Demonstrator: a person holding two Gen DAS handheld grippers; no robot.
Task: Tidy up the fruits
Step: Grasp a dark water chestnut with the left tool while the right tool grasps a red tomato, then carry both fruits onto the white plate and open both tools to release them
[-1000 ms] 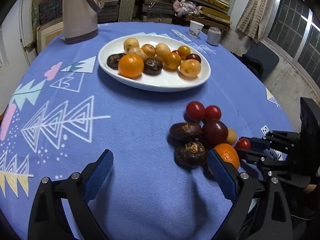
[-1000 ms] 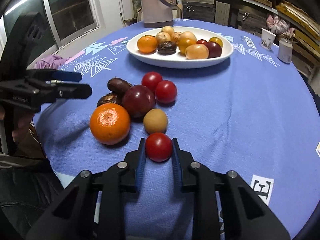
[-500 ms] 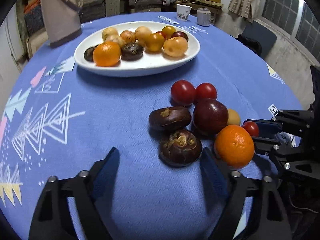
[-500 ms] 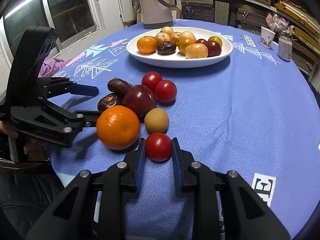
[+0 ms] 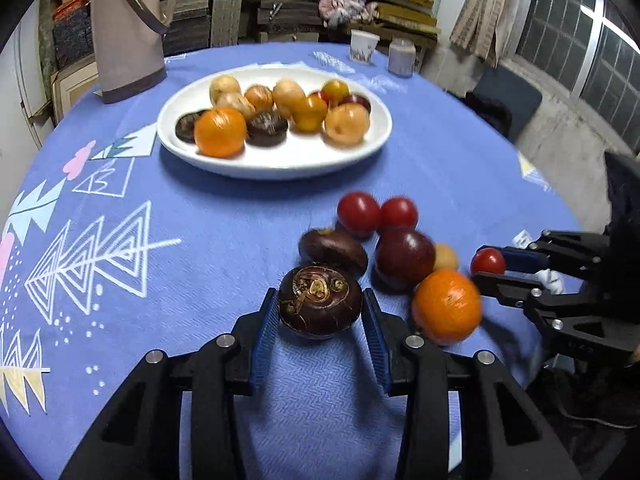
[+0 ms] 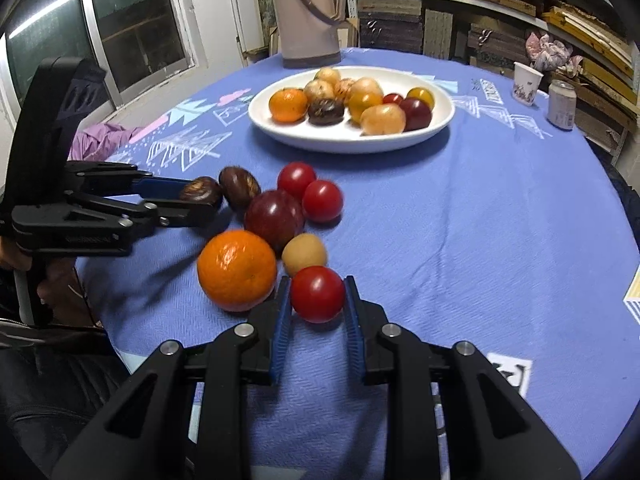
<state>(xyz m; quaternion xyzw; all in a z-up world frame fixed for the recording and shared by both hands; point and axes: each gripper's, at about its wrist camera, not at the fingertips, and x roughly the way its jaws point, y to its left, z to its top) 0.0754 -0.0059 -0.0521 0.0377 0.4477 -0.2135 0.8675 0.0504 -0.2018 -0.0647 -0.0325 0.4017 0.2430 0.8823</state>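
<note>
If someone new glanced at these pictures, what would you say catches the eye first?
Probably the two claws, each gripping a fruit near the table's front edge: the left claw, whose jaws have just been closing, pinches a dark brown water chestnut, and the right claw clamps a small red tomato. Next, the bright round orange in the loose cluster between them, and the white oval plate heaped with fruit farther back on the blue patterned tablecloth.

Woven cloth tablecloth (image 5: 240,240) — glossy plate (image 5: 276,160)

Loose fruits (image 6: 276,216) cluster near filled plate (image 6: 444,120) (white).
</note>
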